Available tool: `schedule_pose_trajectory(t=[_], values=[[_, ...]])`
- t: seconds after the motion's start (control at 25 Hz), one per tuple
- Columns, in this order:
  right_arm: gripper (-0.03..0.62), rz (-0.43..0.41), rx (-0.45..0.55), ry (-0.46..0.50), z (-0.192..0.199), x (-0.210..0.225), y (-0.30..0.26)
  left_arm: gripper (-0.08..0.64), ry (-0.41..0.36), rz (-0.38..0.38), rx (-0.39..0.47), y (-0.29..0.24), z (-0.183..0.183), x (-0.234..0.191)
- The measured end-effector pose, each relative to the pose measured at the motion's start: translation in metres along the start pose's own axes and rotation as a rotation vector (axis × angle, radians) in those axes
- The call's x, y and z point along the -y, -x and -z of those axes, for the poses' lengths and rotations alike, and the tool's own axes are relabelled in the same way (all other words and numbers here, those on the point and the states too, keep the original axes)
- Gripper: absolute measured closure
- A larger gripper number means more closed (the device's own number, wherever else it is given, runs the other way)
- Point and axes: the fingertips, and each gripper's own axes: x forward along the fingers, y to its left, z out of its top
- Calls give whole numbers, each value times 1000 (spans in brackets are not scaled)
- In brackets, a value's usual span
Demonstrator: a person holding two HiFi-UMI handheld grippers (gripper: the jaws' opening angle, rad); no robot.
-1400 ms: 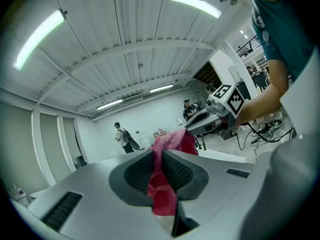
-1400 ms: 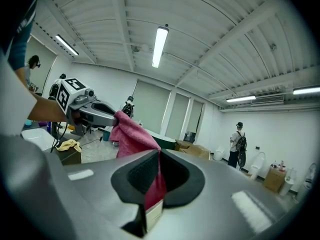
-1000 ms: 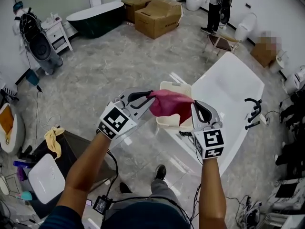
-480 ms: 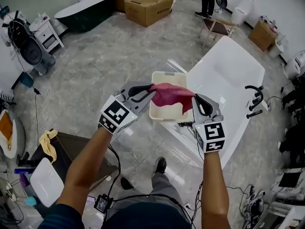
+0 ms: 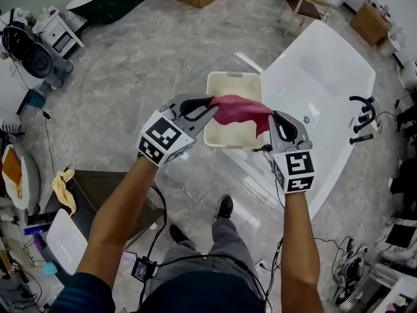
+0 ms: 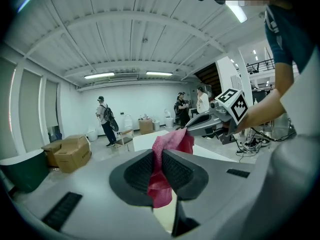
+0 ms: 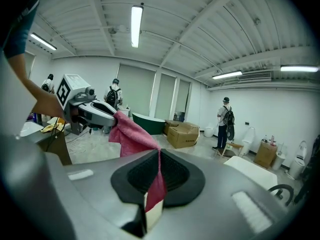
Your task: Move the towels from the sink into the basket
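Nubby magenta cloth towel, smooth cream plastic basket, glossy white tub, polished grey stone-look floor

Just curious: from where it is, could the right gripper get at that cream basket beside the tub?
Probably yes. The right gripper, shut on the red towel with the left gripper, appears to hang over the open basket, with nothing in between.

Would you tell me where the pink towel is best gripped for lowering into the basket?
By its two opposite ends, one from each side, as now: the left gripper is shut on one end of the pink towel, the right gripper on the other. The limp cloth spans between them over the basket, so it hangs spread, not bunched.
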Motion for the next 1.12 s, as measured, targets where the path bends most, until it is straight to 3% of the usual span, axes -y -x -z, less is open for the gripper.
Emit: schedule_pose_trajectory(t=[1.12], values=[[572, -85, -171, -77, 180, 8, -85, 505, 167, 31, -182, -96, 170, 0]])
